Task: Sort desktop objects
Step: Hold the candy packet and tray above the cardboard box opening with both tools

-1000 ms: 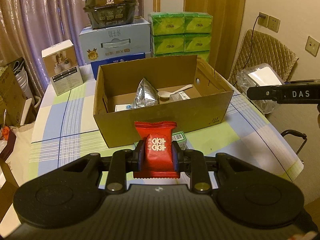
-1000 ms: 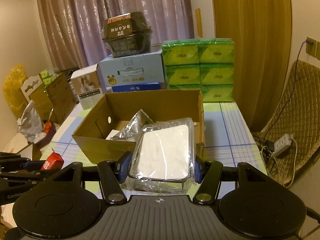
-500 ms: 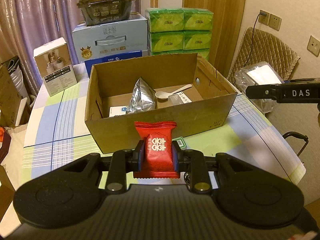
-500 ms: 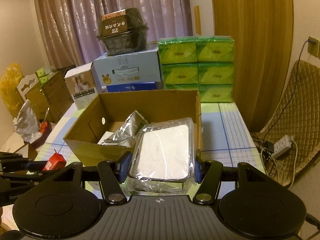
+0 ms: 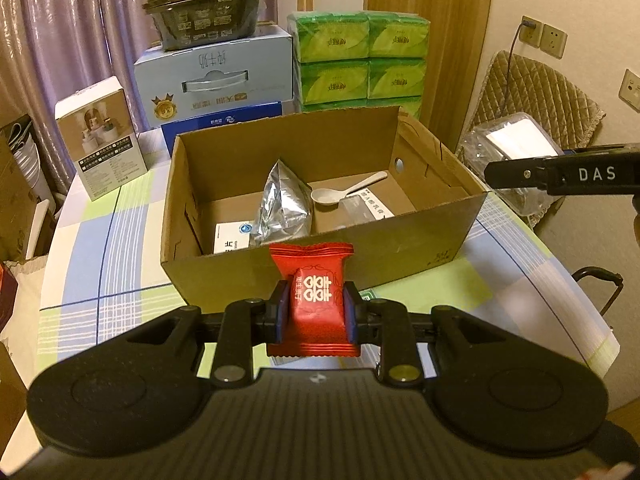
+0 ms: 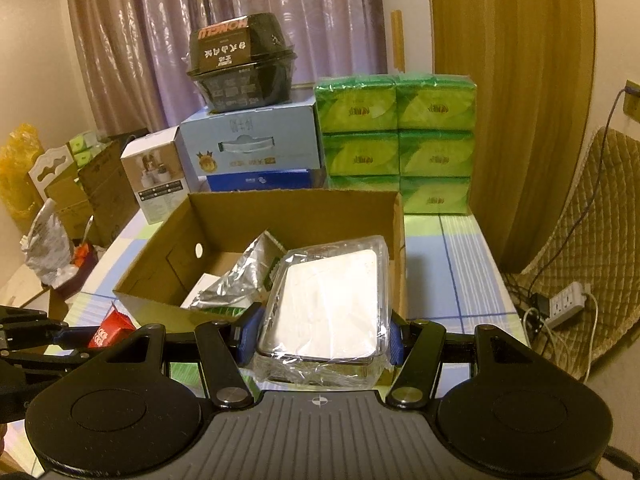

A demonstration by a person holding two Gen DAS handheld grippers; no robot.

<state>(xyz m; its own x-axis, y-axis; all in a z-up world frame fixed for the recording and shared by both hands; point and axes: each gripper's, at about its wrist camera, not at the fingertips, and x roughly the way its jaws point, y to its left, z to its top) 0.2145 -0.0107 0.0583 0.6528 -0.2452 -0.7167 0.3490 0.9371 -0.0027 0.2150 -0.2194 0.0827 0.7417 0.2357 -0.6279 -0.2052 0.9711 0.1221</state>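
Observation:
My left gripper is shut on a red candy packet, held just in front of the near wall of an open cardboard box. Inside the box lie a silver foil pouch, a white spoon and small white packets. My right gripper is shut on a clear plastic-wrapped white tray, held above the box's near right corner. From the left wrist view the right gripper and its tray show at the right of the box. The red packet appears low left in the right wrist view.
Behind the box stand a blue-white carton with a black food tub on top, stacked green tissue packs and a small white box. A green packet lies by the box's front. A quilted chair stands right of the checked tablecloth.
Both grippers have moved forward and up toward the box, which now looks nearer and lower. The red packet and the wrapped tray stay gripped.

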